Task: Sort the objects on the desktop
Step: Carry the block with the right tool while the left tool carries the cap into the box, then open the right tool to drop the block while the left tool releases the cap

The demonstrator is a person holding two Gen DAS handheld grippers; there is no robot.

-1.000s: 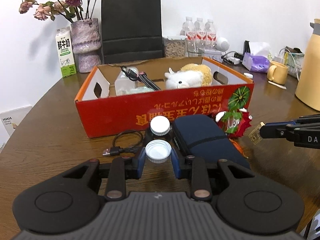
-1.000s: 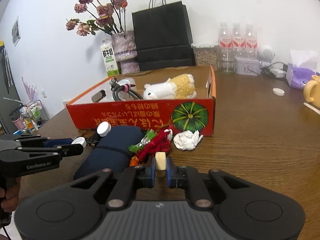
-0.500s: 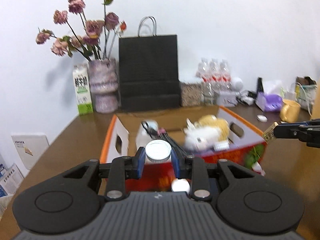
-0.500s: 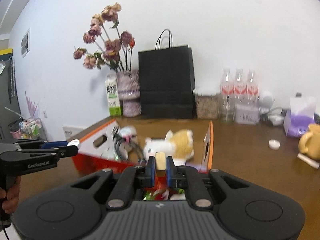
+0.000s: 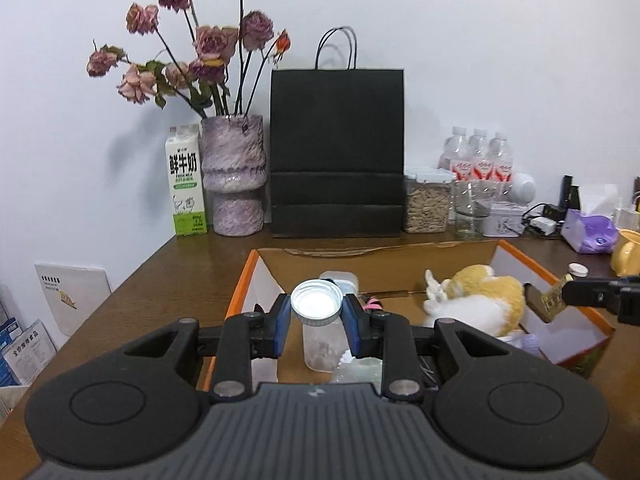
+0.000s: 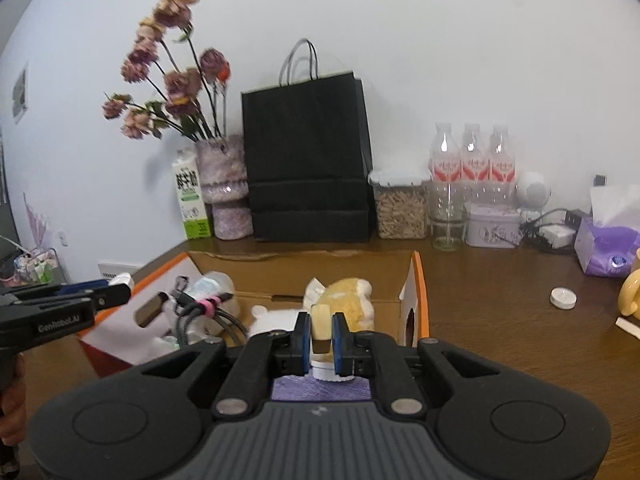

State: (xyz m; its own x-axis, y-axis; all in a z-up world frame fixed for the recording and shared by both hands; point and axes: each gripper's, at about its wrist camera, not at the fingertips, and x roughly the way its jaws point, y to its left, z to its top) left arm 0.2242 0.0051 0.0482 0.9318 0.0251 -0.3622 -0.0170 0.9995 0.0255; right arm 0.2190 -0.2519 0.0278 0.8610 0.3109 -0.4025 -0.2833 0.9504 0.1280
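Note:
My left gripper [image 5: 316,311] is shut on a small clear bottle with a white cap [image 5: 316,305] and holds it above the left part of the orange cardboard box [image 5: 239,285]. My right gripper [image 6: 321,332] is shut on a small cream packet [image 6: 320,322] above the box's right part [image 6: 418,280]; it shows in the left wrist view [image 5: 554,298] beside a white-and-yellow plush toy [image 5: 476,300]. The box also holds a cable bundle [image 6: 204,306] and a clear container [image 5: 340,280].
Along the wall stand a milk carton [image 5: 185,186], a vase of dried roses [image 5: 234,176], a black paper bag [image 5: 337,152], a seed jar [image 5: 426,204], water bottles [image 5: 476,160] and a purple tissue pack [image 6: 608,246]. A white cap [image 6: 563,298] and yellow mug [image 6: 632,294] sit right of the box.
Both grippers have risen from the table in front of the box and moved forward over it, each still holding its object. The table items in front of the box have dropped out of view.

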